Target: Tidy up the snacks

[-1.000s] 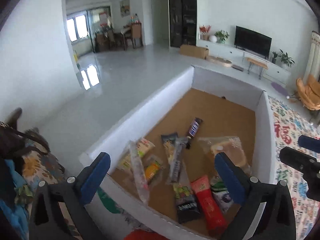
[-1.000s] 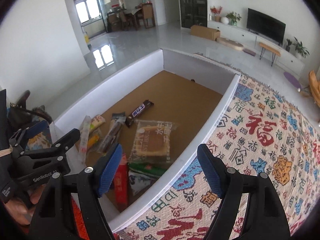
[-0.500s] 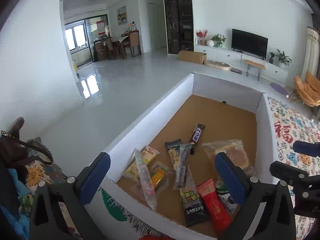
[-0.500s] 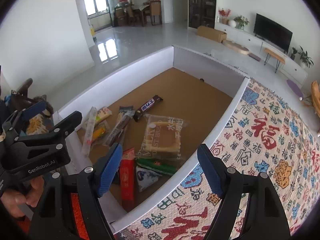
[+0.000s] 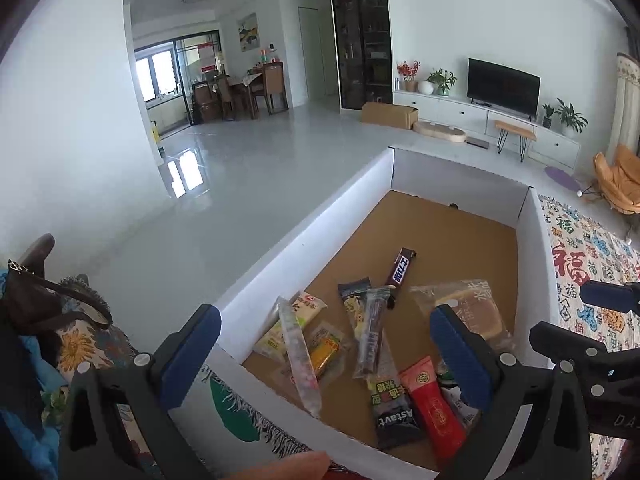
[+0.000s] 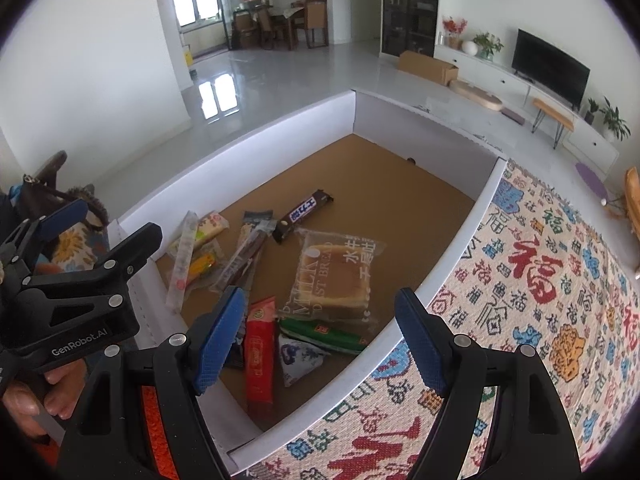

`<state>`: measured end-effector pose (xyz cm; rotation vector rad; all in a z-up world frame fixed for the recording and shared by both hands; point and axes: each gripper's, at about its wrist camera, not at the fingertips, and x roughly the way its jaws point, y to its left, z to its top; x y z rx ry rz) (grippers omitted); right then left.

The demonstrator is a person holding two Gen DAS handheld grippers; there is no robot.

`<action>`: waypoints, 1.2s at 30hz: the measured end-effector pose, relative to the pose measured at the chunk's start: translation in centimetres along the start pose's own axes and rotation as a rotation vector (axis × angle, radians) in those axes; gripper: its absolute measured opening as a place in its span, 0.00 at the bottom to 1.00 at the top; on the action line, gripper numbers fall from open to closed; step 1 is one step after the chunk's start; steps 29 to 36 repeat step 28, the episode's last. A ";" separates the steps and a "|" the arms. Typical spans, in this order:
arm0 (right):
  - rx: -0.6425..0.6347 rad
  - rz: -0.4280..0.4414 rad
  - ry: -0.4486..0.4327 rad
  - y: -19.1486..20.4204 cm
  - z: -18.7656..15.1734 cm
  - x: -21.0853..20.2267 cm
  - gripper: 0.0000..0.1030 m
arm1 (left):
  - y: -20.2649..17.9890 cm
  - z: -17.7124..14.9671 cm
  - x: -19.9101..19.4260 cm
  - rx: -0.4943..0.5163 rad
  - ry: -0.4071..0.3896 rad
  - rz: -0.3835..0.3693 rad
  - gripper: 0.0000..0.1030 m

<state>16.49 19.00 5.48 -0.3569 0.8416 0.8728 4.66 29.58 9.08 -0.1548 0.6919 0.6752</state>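
Note:
An open white-walled box point(image 5: 304, 248) with a brown cardboard floor holds several snacks at its near end. Among them are a dark chocolate bar point(image 5: 401, 267), a clear pack of bread point(image 6: 338, 276), a red packet point(image 6: 259, 354), a black packet point(image 5: 394, 412) and a long clear stick pack point(image 5: 300, 356). My left gripper point(image 5: 325, 356) hovers open over the near left corner with nothing between its blue pads. At the box's near right wall point(image 6: 452, 248), my right gripper point(image 6: 318, 336) is open and empty above the red packet and a green bar point(image 6: 324, 334).
A woven cloth with red and blue characters point(image 6: 532, 272) covers the surface right of the box. At the left lie a brown bag point(image 5: 36, 300) and floral fabric. A person's hand point(image 6: 24, 408) holds the left gripper point(image 6: 108, 226). Beyond is grey floor.
Both grippers have stayed open and almost still. The views have shifted only slightly, and none of the snacks has moved.

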 end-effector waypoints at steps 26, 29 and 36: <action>0.006 -0.008 0.007 -0.1 -0.1 0.0 0.78 | -0.4 -0.2 0.4 0.005 0.022 0.033 1.00; 0.009 -0.007 0.010 -0.1 -0.2 0.1 0.78 | -0.3 -0.2 0.5 0.000 0.034 0.024 1.00; 0.009 -0.007 0.010 -0.1 -0.2 0.1 0.78 | -0.3 -0.2 0.5 0.000 0.034 0.024 1.00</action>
